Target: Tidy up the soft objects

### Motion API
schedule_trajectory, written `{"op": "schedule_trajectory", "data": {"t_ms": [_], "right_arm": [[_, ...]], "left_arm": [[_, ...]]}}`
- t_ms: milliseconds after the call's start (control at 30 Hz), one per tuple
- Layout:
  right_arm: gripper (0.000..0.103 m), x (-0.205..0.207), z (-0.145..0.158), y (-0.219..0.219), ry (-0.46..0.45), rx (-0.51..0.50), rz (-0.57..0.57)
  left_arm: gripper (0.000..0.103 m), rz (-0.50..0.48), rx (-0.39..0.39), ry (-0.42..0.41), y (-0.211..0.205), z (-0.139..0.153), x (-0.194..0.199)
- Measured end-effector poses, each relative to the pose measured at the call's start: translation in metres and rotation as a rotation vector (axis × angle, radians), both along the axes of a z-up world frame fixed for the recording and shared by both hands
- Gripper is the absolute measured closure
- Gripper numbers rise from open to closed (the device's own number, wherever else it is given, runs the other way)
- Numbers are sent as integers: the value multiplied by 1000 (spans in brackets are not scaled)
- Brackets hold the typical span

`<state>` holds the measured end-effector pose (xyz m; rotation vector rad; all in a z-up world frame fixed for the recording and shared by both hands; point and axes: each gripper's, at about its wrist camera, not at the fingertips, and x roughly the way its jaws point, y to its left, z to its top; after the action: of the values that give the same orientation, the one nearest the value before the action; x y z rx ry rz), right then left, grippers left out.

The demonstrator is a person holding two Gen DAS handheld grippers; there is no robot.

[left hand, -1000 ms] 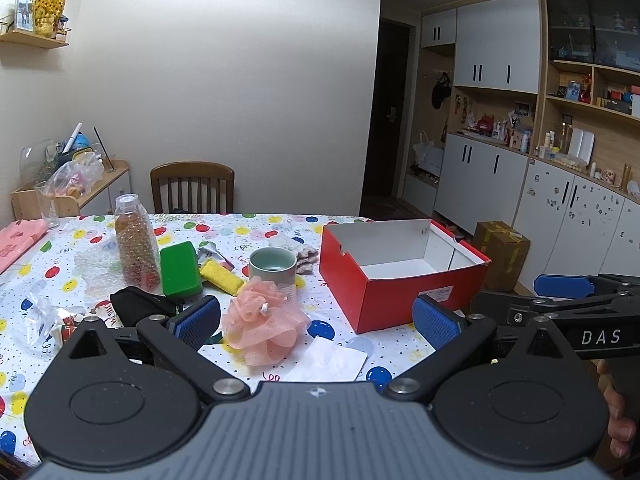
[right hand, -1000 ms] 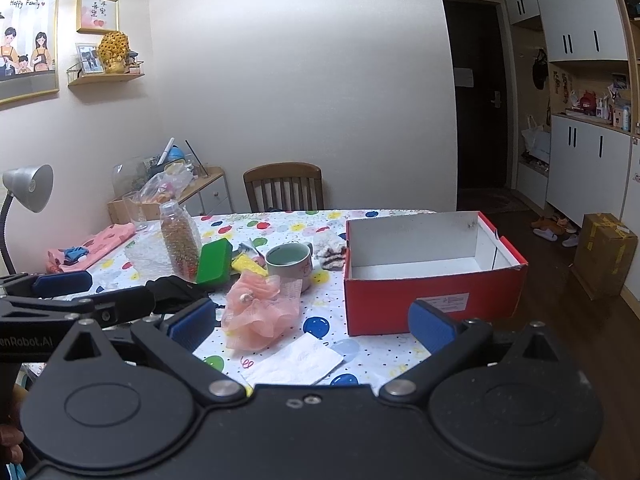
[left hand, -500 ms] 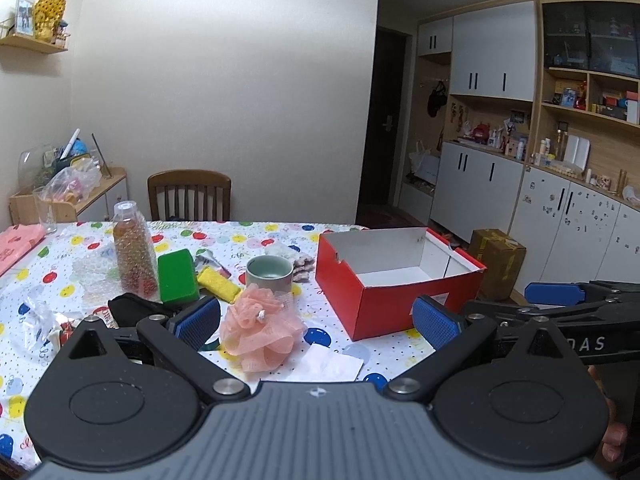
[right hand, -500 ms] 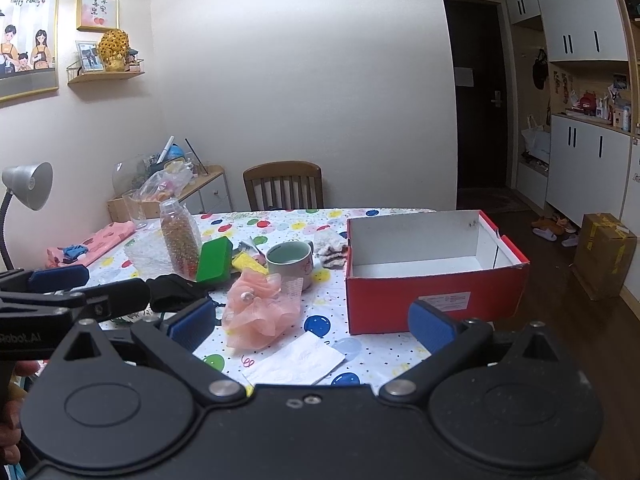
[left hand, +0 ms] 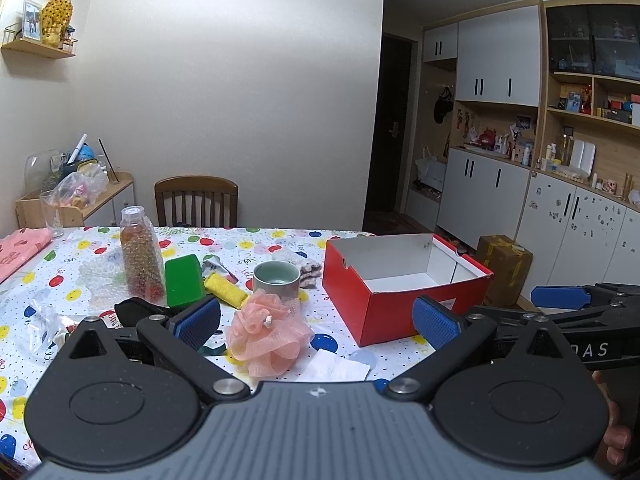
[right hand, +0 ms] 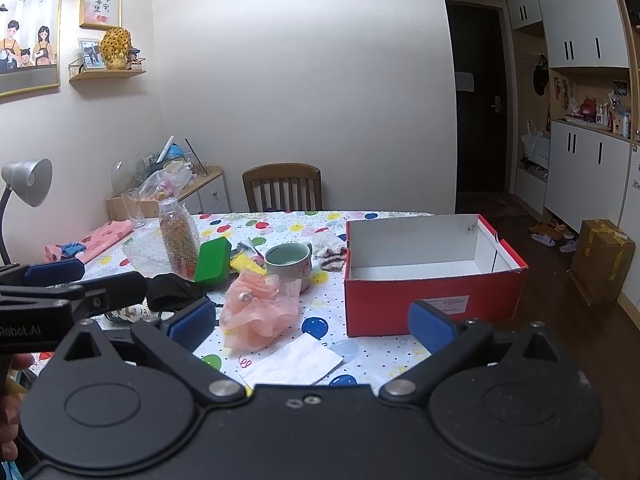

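Left tongs [left hand: 316,320] and right tongs [right hand: 312,326], both spread wide and holding nothing, above pink mesh bath pouf [right hand: 256,312] beside open red cardboard box [right hand: 432,304] on balloon-patterned surface [right hand: 280,224]

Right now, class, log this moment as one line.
left gripper: open, empty | right gripper: open, empty | pink bath puff: on table, untouched | red box: empty

Pink mesh bath pouf [left hand: 267,334] lies crumpled beside open red box [left hand: 384,312], which looks empty inside.
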<state>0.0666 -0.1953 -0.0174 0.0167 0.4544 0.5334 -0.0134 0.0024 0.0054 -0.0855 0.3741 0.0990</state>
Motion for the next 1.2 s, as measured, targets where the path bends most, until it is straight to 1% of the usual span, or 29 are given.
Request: {"op": "schedule_trajectory", "data": {"t_ms": [467,733,867,1200], "right_arm": [[1,7,1,12,-2,-8,21],[1,18,-1,31,18,-22,22],[1,25,-3,44,26,-32,18],[2,45,-8,90,53,-53,33]], "left_arm": [[0,-4,-14,-28,13,0,4],[0,-23,-24,-4,29,-4,16],[0,-24,-22,1,42,-6,23],[0,-29,-58,20,91,-16,43]]}}
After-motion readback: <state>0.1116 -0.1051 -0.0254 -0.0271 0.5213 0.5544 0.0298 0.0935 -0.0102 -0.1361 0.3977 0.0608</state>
